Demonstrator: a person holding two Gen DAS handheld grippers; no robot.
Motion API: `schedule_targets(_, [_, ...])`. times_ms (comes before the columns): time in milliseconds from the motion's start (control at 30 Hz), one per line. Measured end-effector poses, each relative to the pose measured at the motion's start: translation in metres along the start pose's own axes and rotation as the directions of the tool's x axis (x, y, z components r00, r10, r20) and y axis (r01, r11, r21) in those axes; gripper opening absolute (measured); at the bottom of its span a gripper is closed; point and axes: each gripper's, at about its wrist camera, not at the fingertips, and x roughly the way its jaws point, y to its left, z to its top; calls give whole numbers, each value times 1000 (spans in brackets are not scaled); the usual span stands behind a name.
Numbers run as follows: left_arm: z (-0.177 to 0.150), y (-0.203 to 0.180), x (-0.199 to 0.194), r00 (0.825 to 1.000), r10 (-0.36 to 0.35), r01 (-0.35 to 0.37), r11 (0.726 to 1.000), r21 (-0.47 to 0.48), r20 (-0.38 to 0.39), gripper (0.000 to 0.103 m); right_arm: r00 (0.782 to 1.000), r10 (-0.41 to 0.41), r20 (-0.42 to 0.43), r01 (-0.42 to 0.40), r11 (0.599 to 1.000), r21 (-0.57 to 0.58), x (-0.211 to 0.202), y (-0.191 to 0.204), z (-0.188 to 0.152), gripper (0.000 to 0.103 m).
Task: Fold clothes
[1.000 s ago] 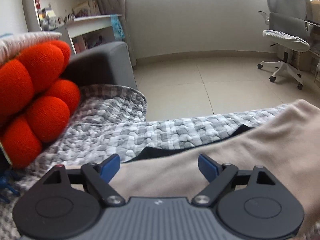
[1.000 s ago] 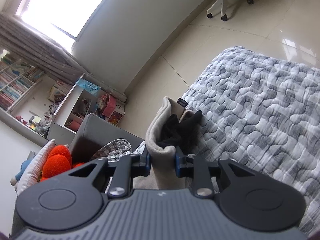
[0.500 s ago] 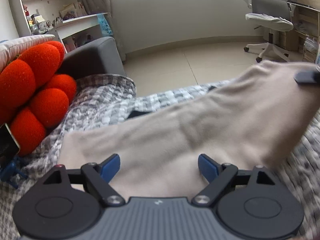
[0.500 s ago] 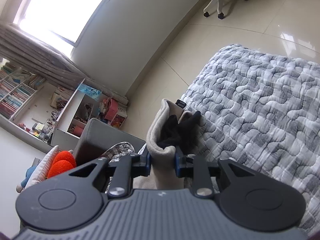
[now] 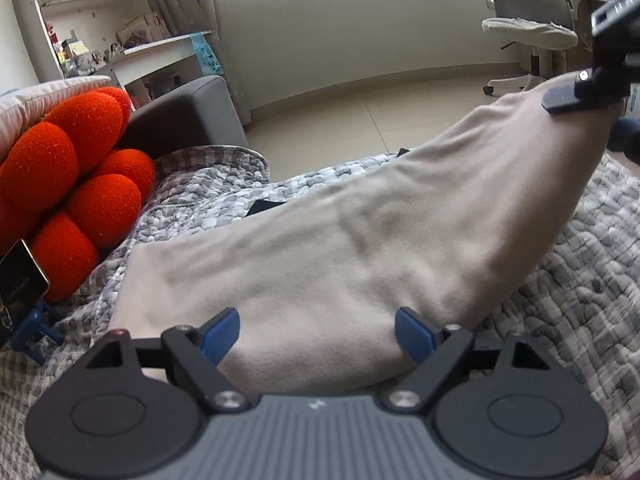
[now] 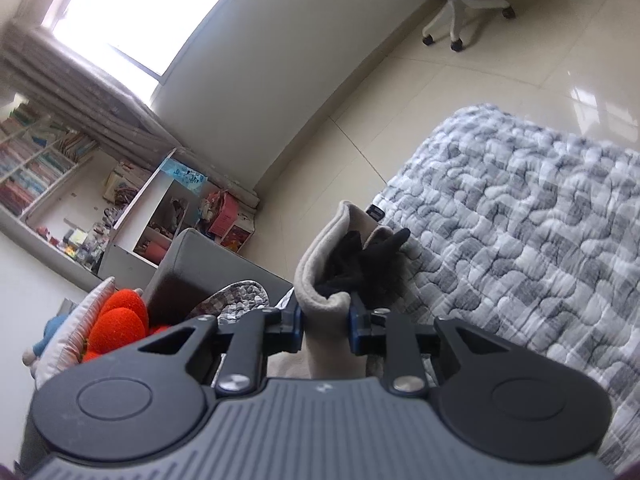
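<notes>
A beige garment (image 5: 360,248) with a black lining (image 6: 360,256) lies stretched over a grey-and-white quilted blanket (image 5: 580,280). My left gripper (image 5: 318,330) hovers open over the garment's near end, its blue pads wide apart and not pressing the cloth. My right gripper (image 6: 326,328) is shut on a folded edge of the beige garment (image 6: 324,280) and holds that end up off the blanket (image 6: 520,220). In the left wrist view one of the right gripper's fingers (image 5: 560,98) shows at the upper right, on the raised end.
An orange bumpy cushion (image 5: 68,184) and a grey sofa arm (image 5: 180,116) stand at the left. A small dark device on a blue stand (image 5: 20,280) sits at the left edge. A white office chair (image 5: 528,28) stands on the tiled floor (image 5: 340,120) beyond the blanket.
My left gripper has shifted sideways over the garment, which now spreads under its fingers. The right gripper's finger has come into the left view at upper right. The right gripper keeps its grip.
</notes>
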Motion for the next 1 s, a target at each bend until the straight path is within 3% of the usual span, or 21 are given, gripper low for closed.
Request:
schedule_targets(100, [4, 23, -7, 999, -44, 45, 995, -94, 14, 86, 1000, -7, 11, 7, 998, -61, -1, 8, -2, 24])
schedule_targets(200, [5, 53, -16, 998, -42, 51, 976, -211, 44, 86, 999, -20, 28, 23, 992, -123, 1, 19, -7, 24])
schedule_targets(300, [0, 87, -18, 997, -64, 75, 918, -389, 40, 86, 998, -28, 51, 38, 979, -201, 1, 32, -14, 24])
schedule_targets(367, [-5, 100, -13, 994, -106, 112, 882, -458, 38, 86, 998, -23, 64, 38, 968, -250, 0, 40, -19, 24])
schedule_targets(400, [-7, 100, -10, 993, -113, 113, 886, -450, 28, 86, 997, -21, 68, 39, 961, -274, 0, 44, -21, 24])
schedule_targets(467, [-10, 94, -6, 997, -70, 69, 919, -389, 10, 85, 997, -28, 77, 52, 945, -323, 1, 50, -25, 24])
schedule_targets(533, [-12, 96, -11, 998, -53, 62, 929, -366, 33, 85, 996, -30, 81, 56, 936, -347, 2, 53, -27, 24])
schedule_targets(667, [-18, 128, -17, 989, -118, 148, 873, -465, 92, 86, 995, -11, 95, 48, 915, -401, 0, 64, -34, 23])
schedule_targets(733, [-27, 144, -9, 985, -160, 173, 831, -529, 70, 86, 994, 12, 112, 44, 870, -491, 0, 77, -46, 23])
schedule_targets(833, [-41, 162, 2, 958, -268, 275, 752, -599, 103, 86, 990, 50, 131, 42, 786, -617, 1, 98, -65, 23])
schedule_targets(900, [-48, 175, 4, 938, -311, 333, 694, -639, 151, 86, 987, 92, 134, 37, 677, -735, 2, 114, -87, 23])
schedule_targets(933, [-51, 185, 6, 923, -339, 365, 634, -681, 180, 86, 986, 116, 124, 28, 609, -793, 1, 123, -100, 23])
schedule_targets(1000, [-60, 209, 9, 894, -372, 414, 476, -776, 249, 86, 983, 167, 81, -6, 468, -884, 3, 137, -126, 23])
